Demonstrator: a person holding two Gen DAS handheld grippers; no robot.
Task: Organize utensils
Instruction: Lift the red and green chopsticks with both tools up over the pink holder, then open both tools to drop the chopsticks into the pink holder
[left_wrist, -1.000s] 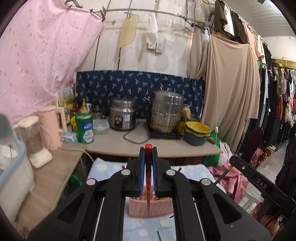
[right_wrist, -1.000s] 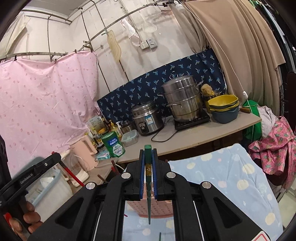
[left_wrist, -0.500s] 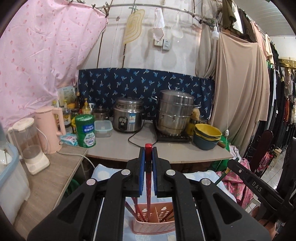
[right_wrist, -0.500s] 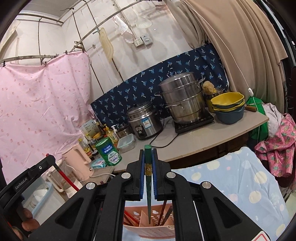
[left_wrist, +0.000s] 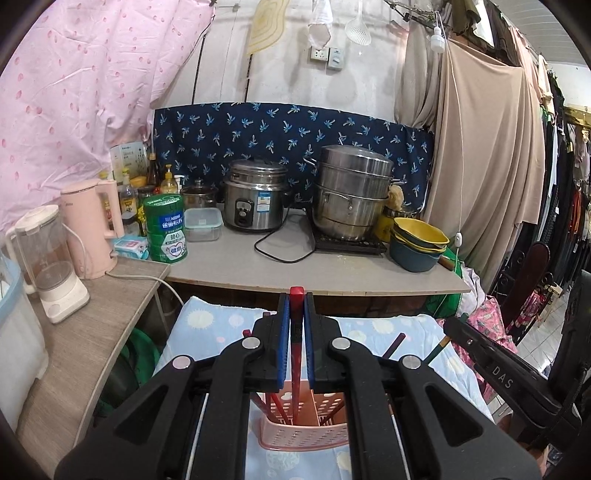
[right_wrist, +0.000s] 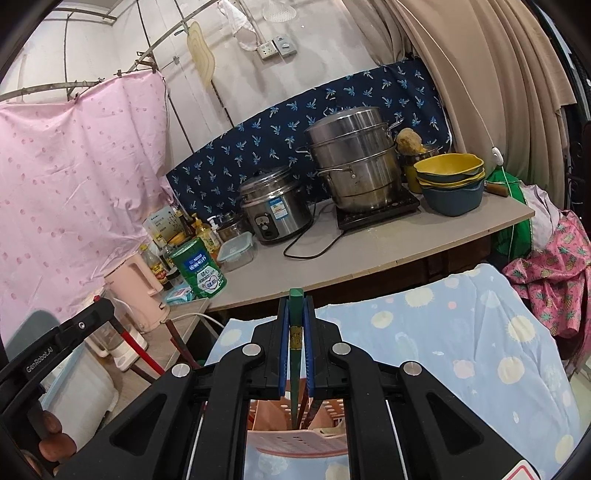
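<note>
Two fisheye views show a pair of handheld grippers over a pink utensil basket. From the left wrist camera, the left gripper (left_wrist: 296, 325) has its blue-padded jaws pressed closed on a red chopstick (left_wrist: 296, 354), which stands upright with its top poking just above the fingertips and its lower end down inside the pink slotted basket (left_wrist: 303, 437). Other chopsticks lean in the basket's compartments. The basket sits on a light blue cloth with pale dots (left_wrist: 207, 321). At the right edge the other gripper's black body shows, with a green chopstick end beside it. Behind, a grey counter (left_wrist: 258, 269) carries a rice cooker (left_wrist: 255, 201), a steel steamer pot (left_wrist: 352, 192), stacked yellow and blue bowls (left_wrist: 419, 242) and a green tin (left_wrist: 165, 229). From the right wrist camera, the right gripper (right_wrist: 296, 328) is likewise clamped narrow on a green chopstick (right_wrist: 296, 354), upright, its lower end reaching into the same pink basket (right_wrist: 295, 441). At the left edge the left gripper's body appears with the red chopstick slanting below it.
</note>
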